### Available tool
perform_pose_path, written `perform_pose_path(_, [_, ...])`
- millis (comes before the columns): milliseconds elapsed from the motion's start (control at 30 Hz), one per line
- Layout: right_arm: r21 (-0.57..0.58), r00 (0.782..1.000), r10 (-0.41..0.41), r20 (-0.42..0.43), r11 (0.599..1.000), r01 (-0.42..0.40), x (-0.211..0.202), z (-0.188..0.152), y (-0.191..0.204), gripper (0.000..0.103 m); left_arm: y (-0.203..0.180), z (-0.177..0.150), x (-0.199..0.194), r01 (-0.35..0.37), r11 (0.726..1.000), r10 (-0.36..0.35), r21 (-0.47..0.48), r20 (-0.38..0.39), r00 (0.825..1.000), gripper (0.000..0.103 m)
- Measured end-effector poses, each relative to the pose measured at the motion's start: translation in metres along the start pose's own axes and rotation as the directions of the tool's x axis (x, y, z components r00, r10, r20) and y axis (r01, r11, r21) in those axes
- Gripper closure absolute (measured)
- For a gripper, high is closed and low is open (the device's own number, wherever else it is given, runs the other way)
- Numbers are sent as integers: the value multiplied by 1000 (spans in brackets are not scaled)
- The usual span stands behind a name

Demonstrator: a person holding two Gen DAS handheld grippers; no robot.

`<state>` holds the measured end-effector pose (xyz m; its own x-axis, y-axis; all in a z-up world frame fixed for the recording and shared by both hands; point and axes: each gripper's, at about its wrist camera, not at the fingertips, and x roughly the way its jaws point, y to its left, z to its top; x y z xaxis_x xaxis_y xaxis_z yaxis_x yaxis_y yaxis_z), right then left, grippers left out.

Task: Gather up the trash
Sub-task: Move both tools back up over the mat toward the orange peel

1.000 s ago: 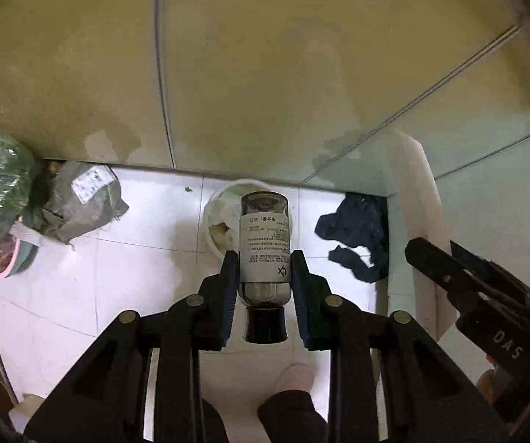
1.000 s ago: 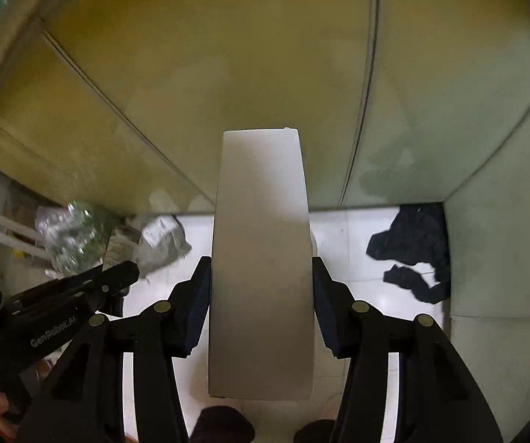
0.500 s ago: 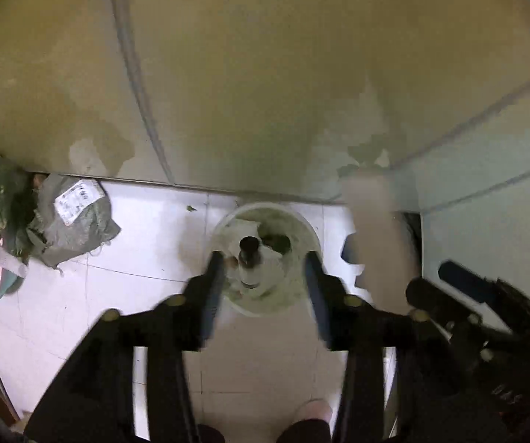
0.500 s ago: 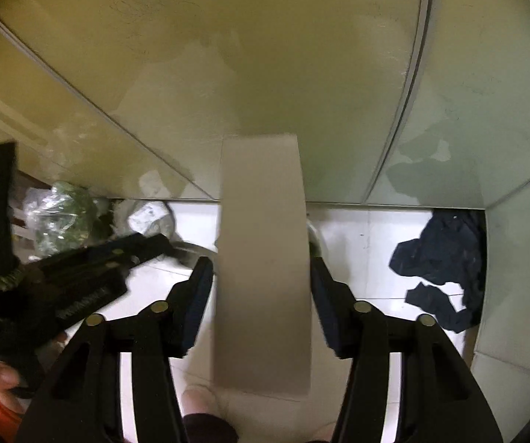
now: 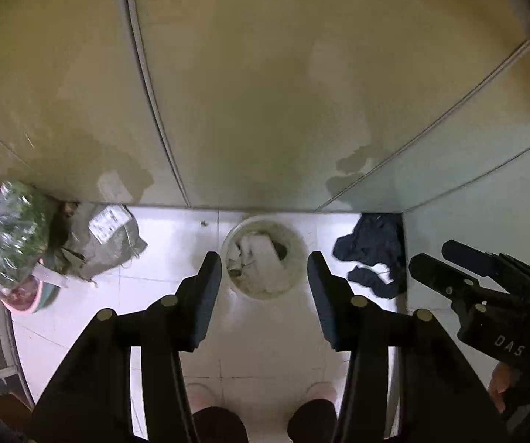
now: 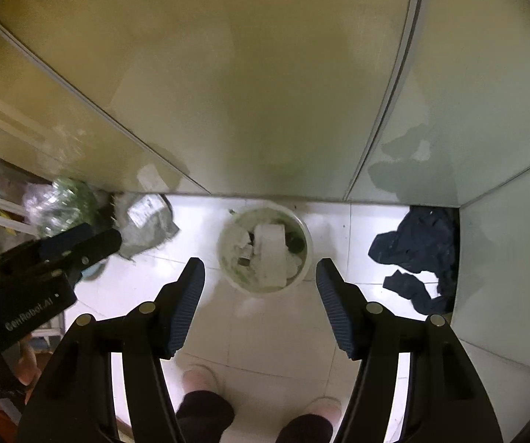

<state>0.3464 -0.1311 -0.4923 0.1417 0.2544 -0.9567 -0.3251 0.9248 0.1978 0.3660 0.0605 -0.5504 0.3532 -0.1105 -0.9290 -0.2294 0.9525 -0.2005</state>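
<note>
1. Two pieces of trash now lie in the round white waste bin (image 5: 265,262) at the middle of both wrist views: a flat white box (image 6: 271,254) and, beside it, a dark bottle (image 6: 294,244) of which only a small dark part shows.
2. Seen from the right wrist, the white box lies tilted inside the bin, its long axis running from the upper middle of the bin towards the lower right; how the bottle points cannot be told.
3. Crumpled white paper (image 6: 236,243) fills the left part of the bin.
4. About half open, the left gripper (image 5: 265,295) has nothing between its pads, having just spread its jaws; it hangs above the bin without touching it.
5. Likewise, the right gripper (image 6: 260,302) stands about half open and empty, its jaws just widened, with the bin framed between its ribbed blue pads (image 6: 185,306).
6. Dark blue cloth (image 5: 372,254) lies crumpled on the white tiled floor (image 5: 161,288) at the right, against the wall.
7. At the left lie a grey parcel bag (image 5: 106,243) with a white label and a clear bag of greens (image 5: 6,229) over a pink bowl (image 5: 24,295).
8. Two feet (image 6: 200,376) in pale slippers stand at the lower edge.
</note>
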Motion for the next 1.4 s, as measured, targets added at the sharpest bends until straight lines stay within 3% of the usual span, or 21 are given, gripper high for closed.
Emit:
perform_pose_path(200, [-31, 993, -37, 114, 999, 40, -112, 18, 34, 44, -16, 30, -119, 18, 999, -20, 30, 95, 995, 56])
perform_pose_path(367, [-44, 972, -31, 233, 998, 42, -211, 27, 66, 44, -22, 53, -231, 13, 998, -27, 68, 209, 978, 56])
perform_pose_path(600, [-18, 912, -41, 408, 998, 53, -332, 29, 106, 44, -24, 74, -375, 19, 990, -71, 139, 382, 922, 54])
perform_pose_path(767, [39, 832, -91, 547, 996, 83, -408, 23, 129, 44, -17, 78, -458, 25, 980, -120, 195, 492, 862, 46])
perform_pose_path(933, [96, 744, -150, 651, 989, 115, -457, 16, 150, 44, -16, 81, -506, 30, 969, -166, 246, 556, 815, 35])
perform_pose_path(1067, [111, 694, -174, 699, 985, 135, -474, 17, 161, 44, -12, 86, -522, 29, 967, -174, 252, 577, 798, 27])
perform_pose_path(1133, [107, 679, -176, 712, 984, 143, -477, 21, 163, 42, -12, 92, -525, 33, 968, -175, 247, 582, 794, 12])
perform_pose_path(1167, [101, 673, -172, 719, 984, 144, -479, 23, 163, 39, -11, 95, -524, 37, 969, -177, 244, 584, 792, 10])
perform_pose_path(1267, [81, 658, -153, 737, 987, 139, -480, 33, 159, 34, -15, 107, -520, 32, 971, -169, 236, 591, 789, 9])
perform_pose_path(1400, [57, 660, -123, 741, 991, 121, -474, 55, 148, 33, -25, 129, -508, 7, 978, -134, 207, 607, 784, 9])
